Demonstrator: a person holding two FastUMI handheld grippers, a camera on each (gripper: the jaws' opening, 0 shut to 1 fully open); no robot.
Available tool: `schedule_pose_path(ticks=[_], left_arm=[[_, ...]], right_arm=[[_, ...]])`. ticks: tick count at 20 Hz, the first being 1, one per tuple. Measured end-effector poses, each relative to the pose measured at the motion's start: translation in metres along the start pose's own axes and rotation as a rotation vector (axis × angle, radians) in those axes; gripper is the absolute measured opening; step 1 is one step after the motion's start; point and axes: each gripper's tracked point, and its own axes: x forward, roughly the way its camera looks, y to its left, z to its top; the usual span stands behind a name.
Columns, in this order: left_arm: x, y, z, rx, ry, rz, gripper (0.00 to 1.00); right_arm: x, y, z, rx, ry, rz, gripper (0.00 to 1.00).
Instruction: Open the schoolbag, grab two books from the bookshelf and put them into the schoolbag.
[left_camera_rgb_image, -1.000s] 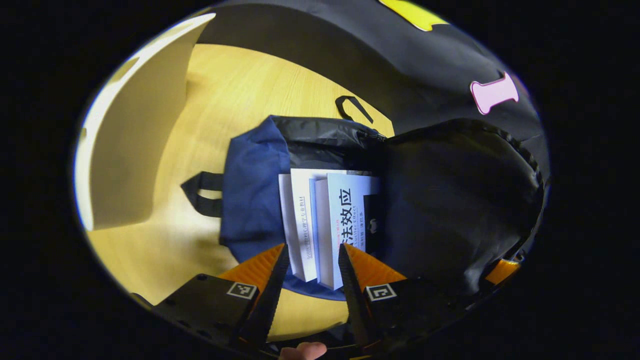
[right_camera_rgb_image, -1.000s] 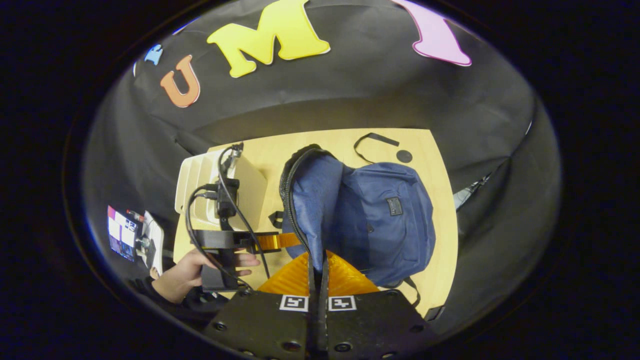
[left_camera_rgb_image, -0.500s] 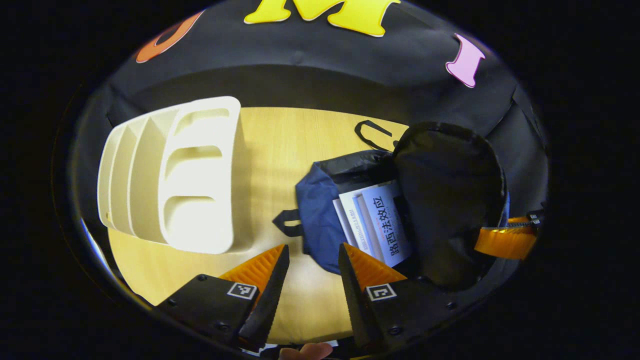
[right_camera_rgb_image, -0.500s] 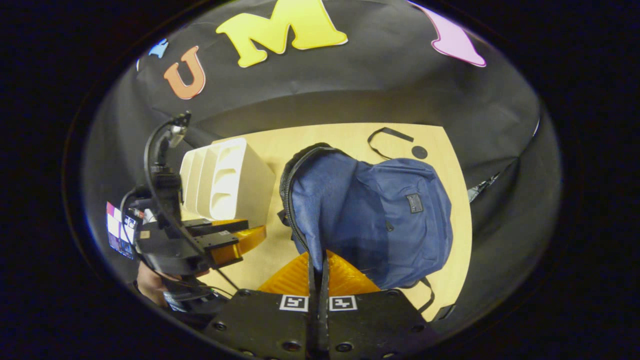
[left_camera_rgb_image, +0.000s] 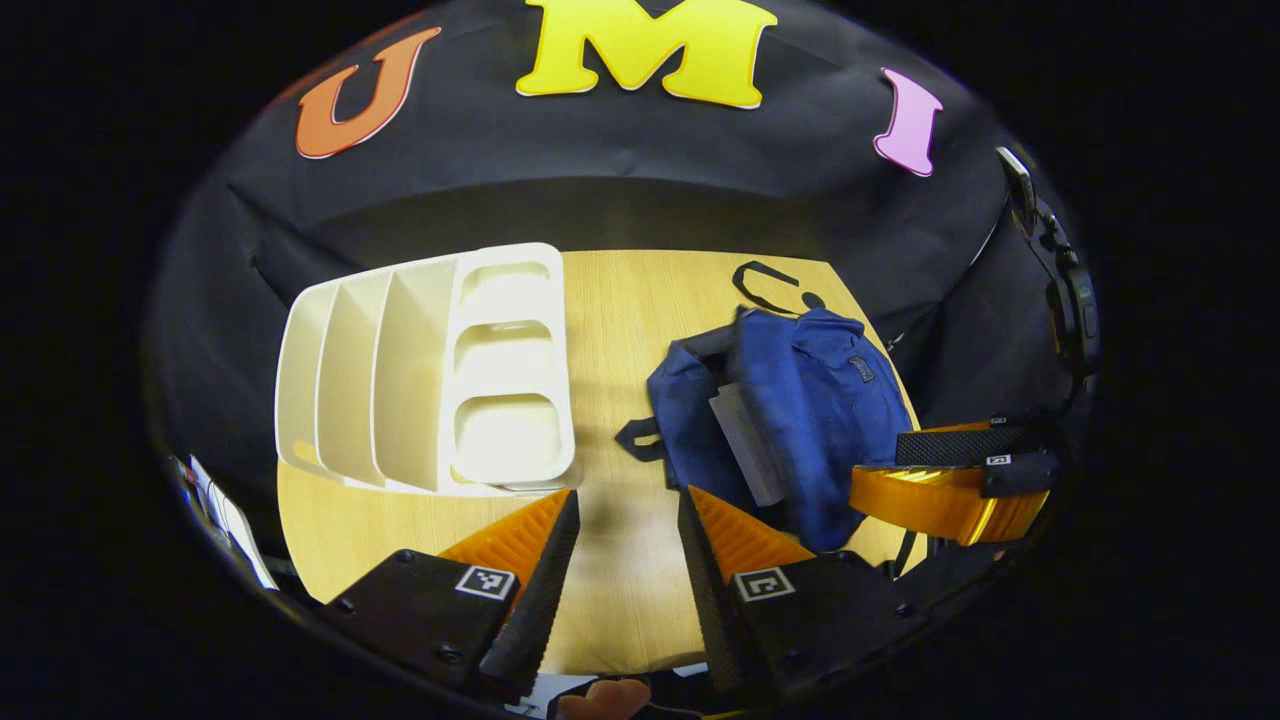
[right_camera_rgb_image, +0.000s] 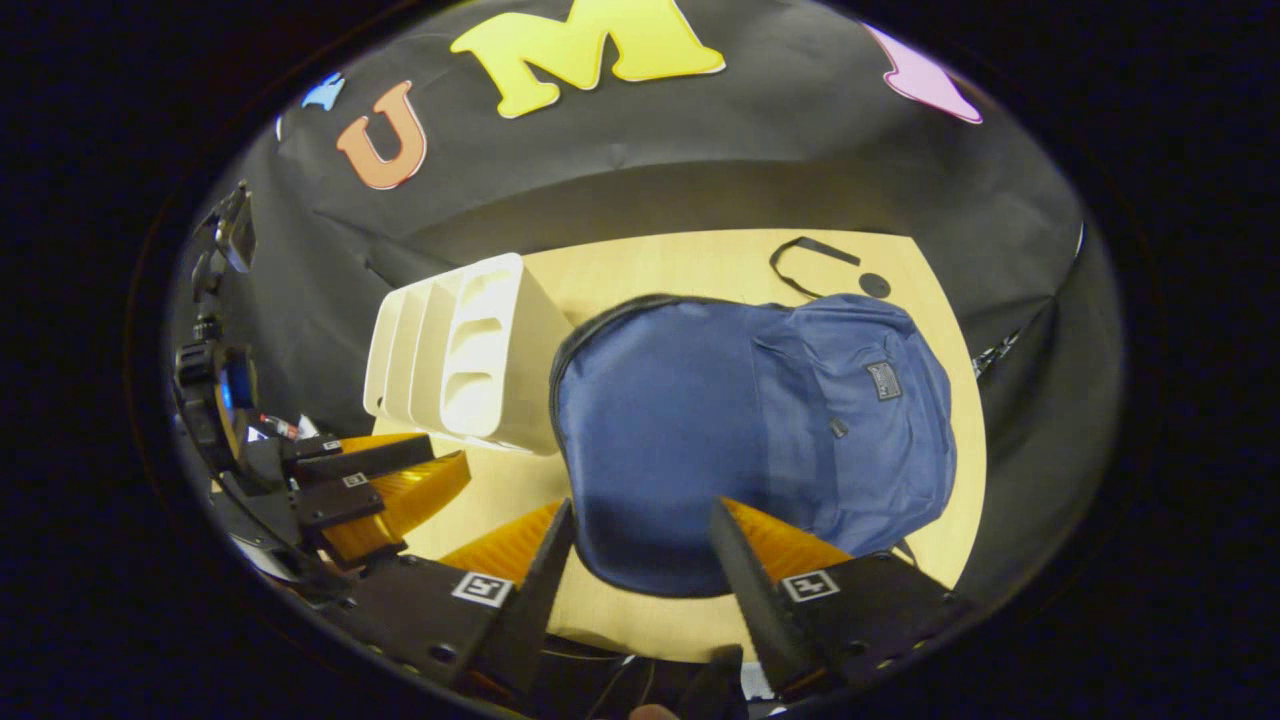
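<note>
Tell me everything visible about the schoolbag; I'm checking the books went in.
The schoolbag is blue fabric, lying flat on the wooden table right of the white bookshelf. Its front shows a pocket with a small dark patch. The flap lies down over the opening; in the left gripper view a pale book edge still peeks out at its side. A black strap loop lies beyond it. Neither gripper touches it.

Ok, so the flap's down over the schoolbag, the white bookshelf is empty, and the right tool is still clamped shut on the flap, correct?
Not quite. The right tool is open, its fingers apart and off the flap, as the right gripper view shows. The rest holds: the flap lies over the schoolbag, and the white bookshelf is empty.
</note>
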Motion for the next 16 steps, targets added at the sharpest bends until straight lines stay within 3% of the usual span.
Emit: schedule_pose_path(ticks=[4,5,6,7,8,9,10,12,13,14,15,16], left_arm=[[-0.034,0.017,0.012,-0.002,-0.122,0.032,0.65],[-0.049,0.018,0.018,-0.007,-0.168,0.031,0.65],[-0.064,0.020,0.026,-0.006,-0.217,0.037,0.76],[-0.078,0.023,0.036,0.001,-0.274,0.048,0.65],[-0.095,0.026,0.046,0.009,-0.330,0.062,0.65],[-0.112,0.025,0.055,0.011,-0.384,0.070,0.77],[-0.129,0.023,0.063,0.010,-0.447,0.077,0.66],[-0.170,0.018,0.079,0.033,-0.618,0.103,0.67],[-0.192,0.017,0.086,0.048,-0.712,0.132,0.77],[-0.215,0.011,0.090,0.055,-0.791,0.148,0.76],[-0.224,0.004,0.089,0.057,-0.855,0.155,0.96],[-0.242,-0.003,0.090,0.053,-0.907,0.158,0.98]], right_arm=[[-0.018,0.023,0.005,0.014,-0.151,-0.017,0.97],[-0.024,0.031,0.007,0.015,-0.199,-0.019,0.97],[-0.031,0.039,0.009,0.016,-0.245,-0.016,0.97],[-0.040,0.048,0.011,0.017,-0.300,-0.008,0.95],[-0.051,0.055,0.015,0.014,-0.359,-0.003,0.97],[-0.061,0.061,0.019,0.007,-0.416,0.002,0.97],[-0.071,0.064,0.022,-0.001,-0.473,0.005,0.97],[-0.104,0.067,0.031,-0.037,-0.612,0.002,0.97],[-0.120,0.066,0.035,-0.059,-0.673,-0.004,0.97],[-0.144,0.065,0.038,-0.072,-0.738,-0.009,0.94],[-0.173,0.062,0.037,-0.079,-0.800,-0.008,0.96],[-0.199,0.059,0.037,-0.085,-0.862,-0.009,0.99]])
